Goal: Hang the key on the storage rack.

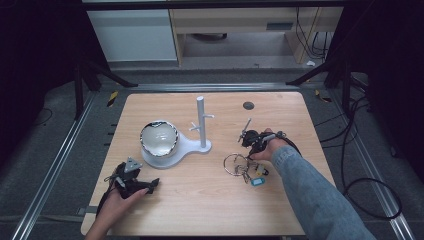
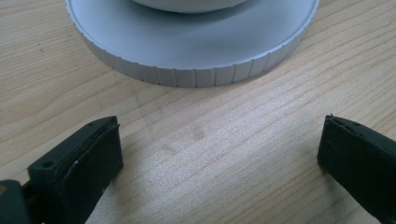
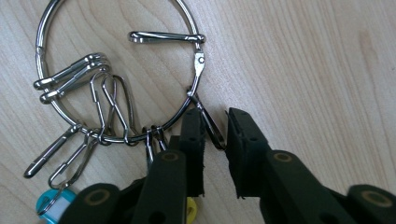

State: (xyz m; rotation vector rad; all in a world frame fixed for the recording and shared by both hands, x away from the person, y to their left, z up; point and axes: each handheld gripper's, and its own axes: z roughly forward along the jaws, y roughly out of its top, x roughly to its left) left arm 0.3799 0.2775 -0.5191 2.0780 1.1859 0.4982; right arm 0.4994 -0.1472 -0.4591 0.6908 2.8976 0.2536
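Right gripper (image 3: pixel 215 140): jaws nearly closed, narrow gap, with one metal clip (image 3: pixel 208 125) of the key ring (image 3: pixel 45 95) sitting between the pads; couldn't tell if the pads actually pinched it. Ring lay flat on the wooden table (image 3: pixel 327 70), filling the upper left of the right gripper view, more clips hanging off its lower arc, blue tag (image 3: pixel 49 204) at bottom left, a bit of yellow tag (image 3: pixel 190 205) under the jaws.

Left gripper (image 2: pixel 219 154): jaws wide apart, nothing between them, bare wood only. Ribbed edge of the white round base (image 2: pixel 196 70) ran across the top of that frame, just ahead of the jaws.

High view: left gripper (image 1: pixel 150 184) at lower left, right gripper (image 1: pixel 252 150) right of centre by the ring (image 1: pixel 236 164). Bowl (image 1: pixel 159 139) sat on the base (image 1: pixel 172 159), white peg stand (image 1: pixel 201 122) beside it, centre frame.
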